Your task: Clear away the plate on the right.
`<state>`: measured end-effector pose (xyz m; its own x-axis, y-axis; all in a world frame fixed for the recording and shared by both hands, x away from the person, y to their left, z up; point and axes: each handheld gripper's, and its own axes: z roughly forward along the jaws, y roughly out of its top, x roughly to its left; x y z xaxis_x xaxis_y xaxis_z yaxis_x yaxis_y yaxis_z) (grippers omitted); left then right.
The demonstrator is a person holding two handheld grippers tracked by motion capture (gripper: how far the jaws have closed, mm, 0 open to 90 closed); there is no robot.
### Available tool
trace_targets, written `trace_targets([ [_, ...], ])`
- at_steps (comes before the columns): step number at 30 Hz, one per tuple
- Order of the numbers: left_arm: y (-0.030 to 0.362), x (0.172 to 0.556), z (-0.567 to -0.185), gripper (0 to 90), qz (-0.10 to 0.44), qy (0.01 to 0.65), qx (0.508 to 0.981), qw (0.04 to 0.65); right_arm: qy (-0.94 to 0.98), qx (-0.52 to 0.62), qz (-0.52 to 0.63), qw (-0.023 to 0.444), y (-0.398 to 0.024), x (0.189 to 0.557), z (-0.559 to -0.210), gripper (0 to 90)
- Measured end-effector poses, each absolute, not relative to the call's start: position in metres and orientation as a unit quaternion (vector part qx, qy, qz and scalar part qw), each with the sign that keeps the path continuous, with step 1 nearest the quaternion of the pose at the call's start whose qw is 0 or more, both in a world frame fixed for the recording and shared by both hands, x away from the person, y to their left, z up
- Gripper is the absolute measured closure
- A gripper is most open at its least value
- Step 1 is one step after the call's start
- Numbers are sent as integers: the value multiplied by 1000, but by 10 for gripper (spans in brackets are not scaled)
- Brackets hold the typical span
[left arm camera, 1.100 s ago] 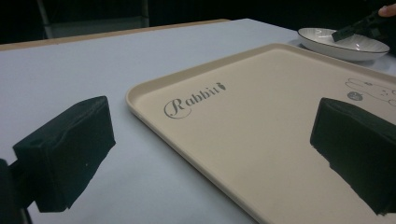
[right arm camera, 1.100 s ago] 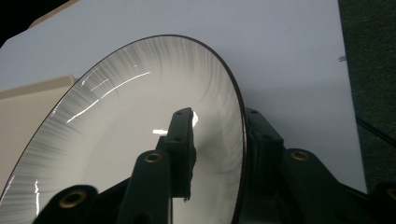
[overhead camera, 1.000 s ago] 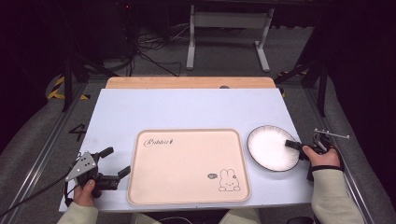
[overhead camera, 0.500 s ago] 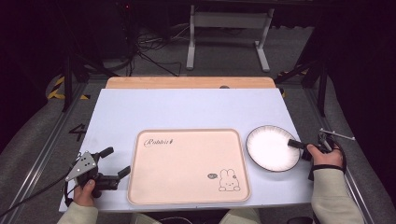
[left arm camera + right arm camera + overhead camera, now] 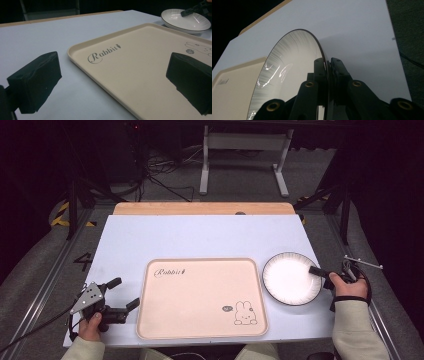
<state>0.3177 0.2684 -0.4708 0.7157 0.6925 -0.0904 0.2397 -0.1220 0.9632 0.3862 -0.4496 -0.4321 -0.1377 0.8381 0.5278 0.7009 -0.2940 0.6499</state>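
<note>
Right hand-held gripper clamped on the near rim of the plate — grasp done. Plate sits on the table beside the tray; transfer apparently remains. Left hand-held gripper open, empty — idle.

Table with pale blue-white top and a bare wooden strip along the far edge; lying directly on it, a beige tray printed with a rabbit, near-centre, and a white dark-rimmed plate just beside the tray's right edge.
</note>
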Motion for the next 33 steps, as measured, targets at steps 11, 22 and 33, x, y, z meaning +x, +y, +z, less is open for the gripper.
trace_targets([
  [11,268,318,-471,3,196,323,723,579,578,646,492,80,-451,378,-417,843],
  [22,268,318,-471,3,195,322,723,579,574,640,503,85,-447,373,-406,838],
  [33,268,318,-471,3,197,323,722,579,578,624,520,81,-439,371,-394,838],
])
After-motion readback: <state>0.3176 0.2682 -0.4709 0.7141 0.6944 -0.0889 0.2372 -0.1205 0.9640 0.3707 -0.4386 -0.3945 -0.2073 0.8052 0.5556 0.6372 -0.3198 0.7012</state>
